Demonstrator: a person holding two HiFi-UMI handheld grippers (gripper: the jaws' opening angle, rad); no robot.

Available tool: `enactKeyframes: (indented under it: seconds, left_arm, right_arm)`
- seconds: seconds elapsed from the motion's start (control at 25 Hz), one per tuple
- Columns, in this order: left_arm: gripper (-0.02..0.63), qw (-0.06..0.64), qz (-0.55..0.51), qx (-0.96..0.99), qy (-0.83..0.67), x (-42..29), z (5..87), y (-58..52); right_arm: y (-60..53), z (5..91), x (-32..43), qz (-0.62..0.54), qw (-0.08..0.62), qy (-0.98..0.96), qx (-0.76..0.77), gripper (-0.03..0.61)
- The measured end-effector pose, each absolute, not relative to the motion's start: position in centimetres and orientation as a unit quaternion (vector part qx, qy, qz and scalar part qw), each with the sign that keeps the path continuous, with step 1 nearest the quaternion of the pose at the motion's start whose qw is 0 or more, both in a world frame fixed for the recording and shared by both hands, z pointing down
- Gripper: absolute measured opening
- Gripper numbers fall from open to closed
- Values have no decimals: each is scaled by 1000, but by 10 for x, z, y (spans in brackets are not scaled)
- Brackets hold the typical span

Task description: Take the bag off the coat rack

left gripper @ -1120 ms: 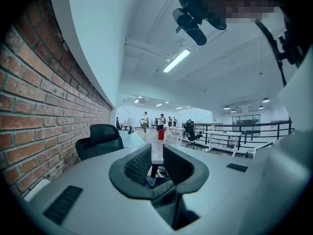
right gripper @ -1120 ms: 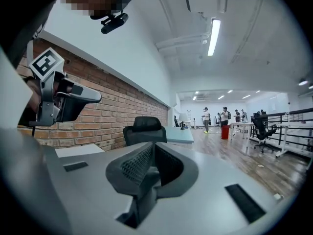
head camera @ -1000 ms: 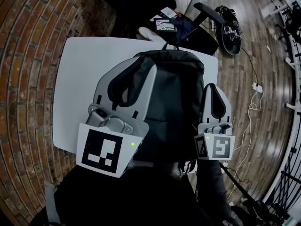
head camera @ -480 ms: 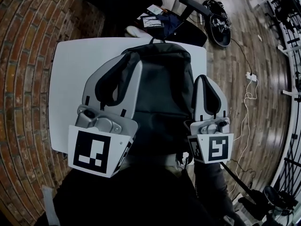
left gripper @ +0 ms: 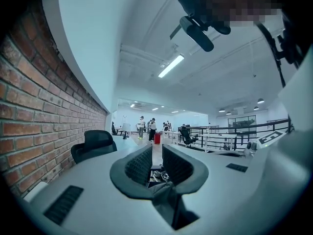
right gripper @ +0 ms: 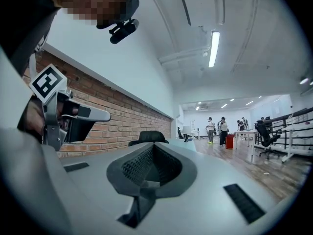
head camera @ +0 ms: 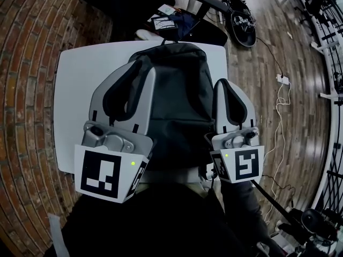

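A black backpack (head camera: 177, 90) lies over the white table (head camera: 72, 90), reaching to its far edge, between my two grippers. My left gripper (head camera: 140, 66) is over the bag's left side. In the left gripper view its jaws (left gripper: 156, 153) stand a little apart, and a fold of the bag's dark strap (left gripper: 166, 192) is pinched deep between them. My right gripper (head camera: 222, 82) is at the bag's right edge. Its jaws (right gripper: 154, 148) are shut with nothing in them. The coat rack is in none of the views.
A brick wall (head camera: 27, 116) runs along the left. Past the table's far edge are a dark bag with papers (head camera: 179, 25) and a black chair base (head camera: 238, 23). A white cable (head camera: 281, 79) trails over the wooden floor on the right. An office chair (left gripper: 95, 143) stands ahead.
The backpack and both grippers have shifted left and toward the table's far edge. The right jaws look shut in all three frames.
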State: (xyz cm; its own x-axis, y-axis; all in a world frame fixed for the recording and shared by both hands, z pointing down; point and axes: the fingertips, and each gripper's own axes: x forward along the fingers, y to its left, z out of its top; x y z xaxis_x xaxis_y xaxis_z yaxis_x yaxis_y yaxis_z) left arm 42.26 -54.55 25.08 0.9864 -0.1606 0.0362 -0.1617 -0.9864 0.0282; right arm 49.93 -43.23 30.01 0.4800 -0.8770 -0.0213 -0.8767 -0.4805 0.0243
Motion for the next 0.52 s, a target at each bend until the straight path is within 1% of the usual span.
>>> enactKeyframes:
  seconds: [0.52]
  left_arm:
    - [74,12,11,996,-86,411,246,-532]
  right_arm:
    - [-427,297,489,-20,6,-520,854,8]
